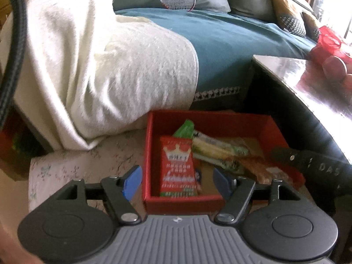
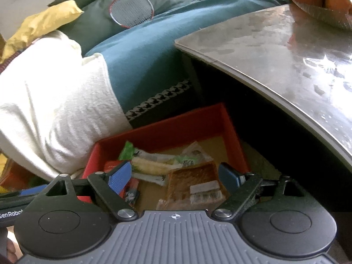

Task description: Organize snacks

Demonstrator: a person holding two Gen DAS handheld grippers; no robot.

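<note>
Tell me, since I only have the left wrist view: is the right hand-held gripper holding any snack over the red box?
Observer: No. The right hand-held gripper is open, with nothing pressed between its pads. A brown packet lies in the red box below it.
Operator: Which side of that packet faces up?
Observer: The side with a white barcode label. Its print is too blurred to read.

Daylight enters from the upper right, washing out the white fluffy blanket [image 1: 105, 70] and leaving glare on the glossy grey tabletop [image 2: 286, 50]. Fisheye bending curves the edges; both views are slightly soft and blurred.
</note>
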